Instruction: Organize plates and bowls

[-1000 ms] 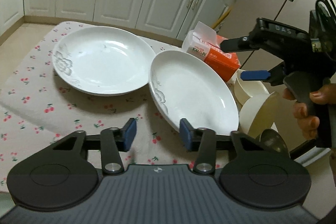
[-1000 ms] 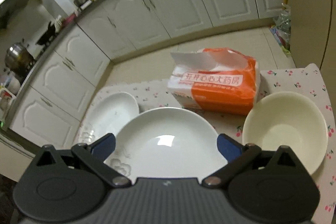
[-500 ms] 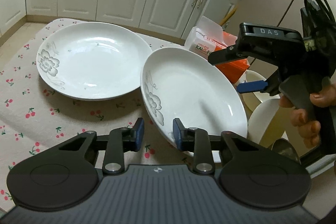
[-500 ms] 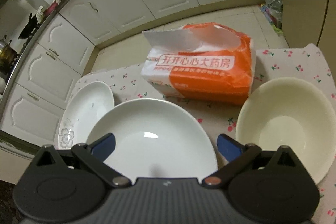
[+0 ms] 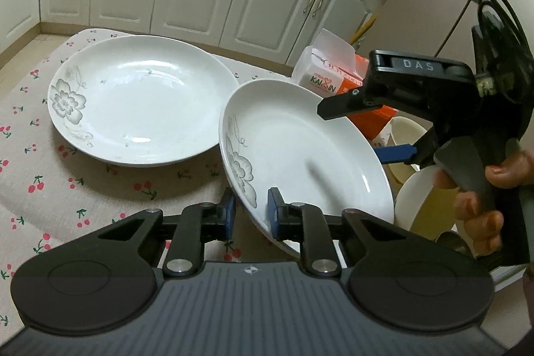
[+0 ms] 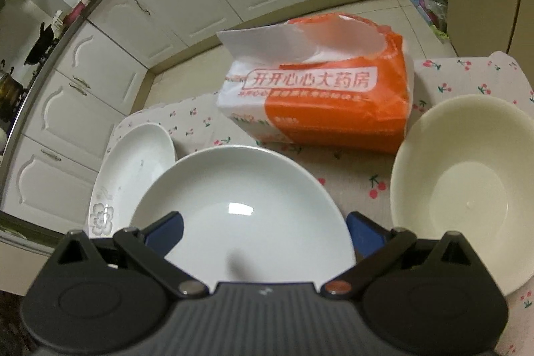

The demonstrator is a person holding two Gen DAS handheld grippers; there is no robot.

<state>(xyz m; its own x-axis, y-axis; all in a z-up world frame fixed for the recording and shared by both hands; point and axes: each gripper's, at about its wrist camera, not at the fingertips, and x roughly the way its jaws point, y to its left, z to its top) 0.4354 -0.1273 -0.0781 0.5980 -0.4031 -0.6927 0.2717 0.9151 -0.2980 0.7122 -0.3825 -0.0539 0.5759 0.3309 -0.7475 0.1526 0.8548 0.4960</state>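
Clearly the near plate (image 5: 300, 152) is glazed ceramic: stiff, slick, breakable, best pinched at its rim. The left gripper (image 5: 251, 213) is clamped on that rim by the flower print, tilting the plate beside the far plate (image 5: 140, 99) near the surface's (image 5: 40, 189) far left corner. The right gripper (image 6: 263, 231), spread wide and empty, hovers above it. Only the right view shows the cream bowl (image 6: 467, 189) whole and the tissue pack (image 6: 320, 99) front.
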